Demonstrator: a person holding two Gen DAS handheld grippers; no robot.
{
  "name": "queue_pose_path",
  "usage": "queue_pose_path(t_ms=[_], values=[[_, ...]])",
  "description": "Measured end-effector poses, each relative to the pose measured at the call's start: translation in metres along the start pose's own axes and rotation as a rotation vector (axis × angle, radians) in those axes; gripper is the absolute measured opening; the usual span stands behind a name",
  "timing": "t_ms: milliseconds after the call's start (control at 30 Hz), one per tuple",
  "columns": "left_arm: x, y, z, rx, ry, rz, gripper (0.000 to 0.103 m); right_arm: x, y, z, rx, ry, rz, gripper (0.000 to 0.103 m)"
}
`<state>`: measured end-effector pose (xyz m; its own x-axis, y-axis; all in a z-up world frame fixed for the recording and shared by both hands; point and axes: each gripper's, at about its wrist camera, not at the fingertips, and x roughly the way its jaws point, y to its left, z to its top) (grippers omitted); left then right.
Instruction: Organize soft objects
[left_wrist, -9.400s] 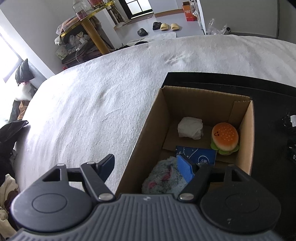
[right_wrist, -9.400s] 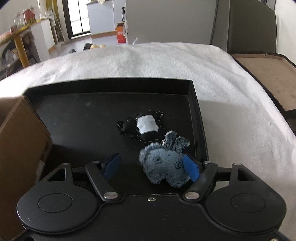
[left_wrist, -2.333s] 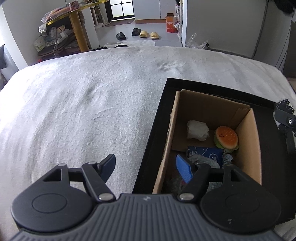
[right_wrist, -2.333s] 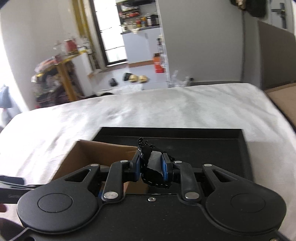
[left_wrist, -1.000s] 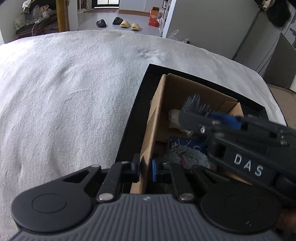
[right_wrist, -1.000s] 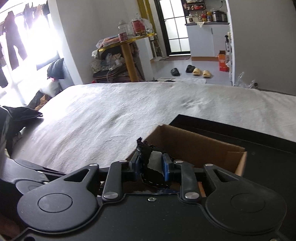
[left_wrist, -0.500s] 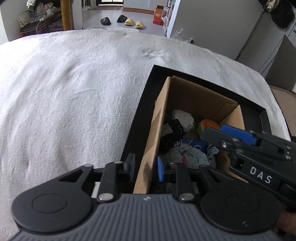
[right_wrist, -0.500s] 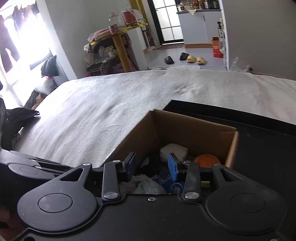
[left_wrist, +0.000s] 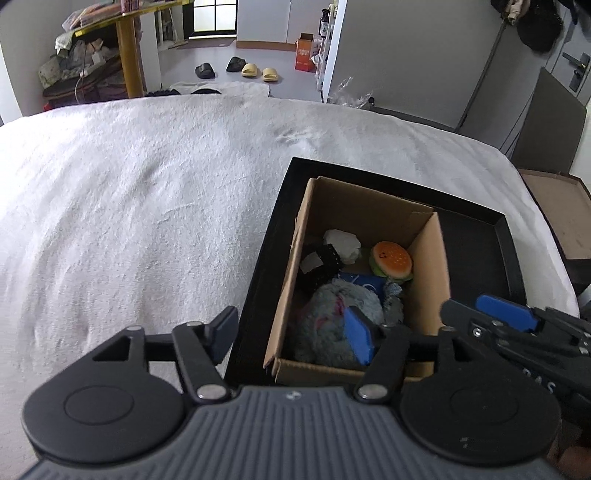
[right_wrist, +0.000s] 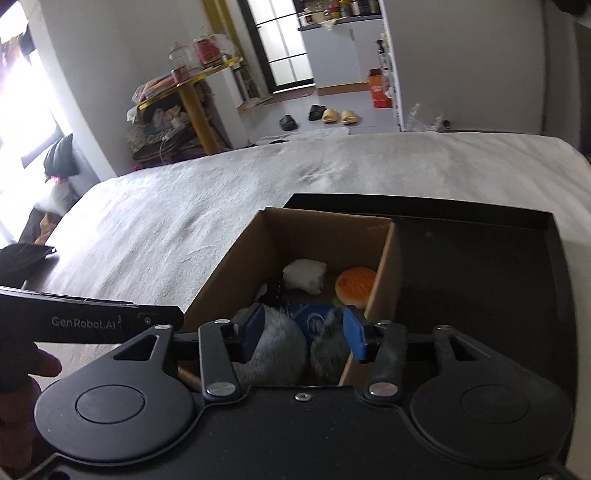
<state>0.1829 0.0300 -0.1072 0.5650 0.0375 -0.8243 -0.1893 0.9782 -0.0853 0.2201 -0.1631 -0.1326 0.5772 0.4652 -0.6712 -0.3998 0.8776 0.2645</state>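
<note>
A cardboard box (left_wrist: 428, 258) stands in a black tray (left_wrist: 476, 251) on the white bed. Inside lie a black-and-white plush (left_wrist: 321, 262), a white soft lump (left_wrist: 343, 240), a burger plush (left_wrist: 391, 258), a blue pouch (left_wrist: 360, 282) and a grey fluffy plush (left_wrist: 328, 314). My left gripper (left_wrist: 291, 334) hovers above the box's left wall. Its jaws are opening and touch nothing. My right gripper (right_wrist: 303, 332) hangs over the near end of the box (right_wrist: 236, 266) above the grey plush (right_wrist: 280, 343). Its jaws are opening with nothing pressed between the pads.
The white blanket (left_wrist: 147, 203) spreads wide to the left of the tray. A flat brown board (left_wrist: 557, 206) lies off the bed at the right. A person's hand (right_wrist: 22, 373) holds the left gripper's body (right_wrist: 92, 321). A cluttered yellow table (right_wrist: 192, 96) and slippers stand beyond.
My right gripper let go of the black-and-white plush, which now lies in the box, and drew back to the right. My left gripper released the box's left wall, opened and rose.
</note>
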Motion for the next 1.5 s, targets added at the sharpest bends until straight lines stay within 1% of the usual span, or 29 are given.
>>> queue_pose_path(t_ms=[200, 267, 333, 433, 500, 667, 800, 933, 1067, 1167, 1267, 1500], values=[[-0.026, -0.011, -0.005, 0.028, -0.033, -0.010, 0.069, -0.033, -0.006, -0.011, 0.057, -0.031, -0.027, 0.055], [-0.035, -0.015, -0.006, 0.036, -0.039, -0.021, 0.071, -0.045, -0.009, -0.013, 0.086, -0.041, -0.028, 0.062], [-0.042, -0.019, -0.007, 0.045, -0.048, -0.030, 0.073, -0.058, -0.011, -0.015, 0.105, -0.063, -0.035, 0.066], [-0.052, -0.024, -0.010, 0.060, -0.061, -0.037, 0.077, -0.074, -0.017, -0.018, 0.137, -0.086, -0.046, 0.069], [-0.059, -0.027, -0.012, 0.075, -0.065, -0.039, 0.078, -0.084, -0.020, -0.020, 0.147, -0.098, -0.055, 0.071], [-0.074, -0.032, -0.017, 0.095, -0.062, -0.038, 0.079, -0.107, -0.024, -0.023, 0.170, -0.139, -0.064, 0.084], [-0.085, -0.035, -0.019, 0.105, -0.074, -0.041, 0.081, -0.121, -0.025, -0.026, 0.188, -0.159, -0.059, 0.088], [-0.098, -0.039, -0.022, 0.122, -0.087, -0.044, 0.086, -0.134, -0.023, -0.028, 0.191, -0.174, -0.064, 0.097], [-0.108, -0.042, -0.025, 0.140, -0.093, -0.055, 0.088, -0.146, -0.023, -0.029, 0.211, -0.182, -0.076, 0.103], [-0.113, -0.042, -0.027, 0.143, -0.092, -0.057, 0.089, -0.151, -0.020, -0.029, 0.204, -0.170, -0.090, 0.103], [-0.117, -0.042, -0.030, 0.156, -0.100, -0.043, 0.090, -0.160, -0.014, -0.031, 0.170, -0.180, -0.121, 0.103], [-0.127, -0.038, -0.036, 0.159, -0.108, -0.044, 0.093, -0.169, -0.011, -0.030, 0.175, -0.179, -0.154, 0.103]])
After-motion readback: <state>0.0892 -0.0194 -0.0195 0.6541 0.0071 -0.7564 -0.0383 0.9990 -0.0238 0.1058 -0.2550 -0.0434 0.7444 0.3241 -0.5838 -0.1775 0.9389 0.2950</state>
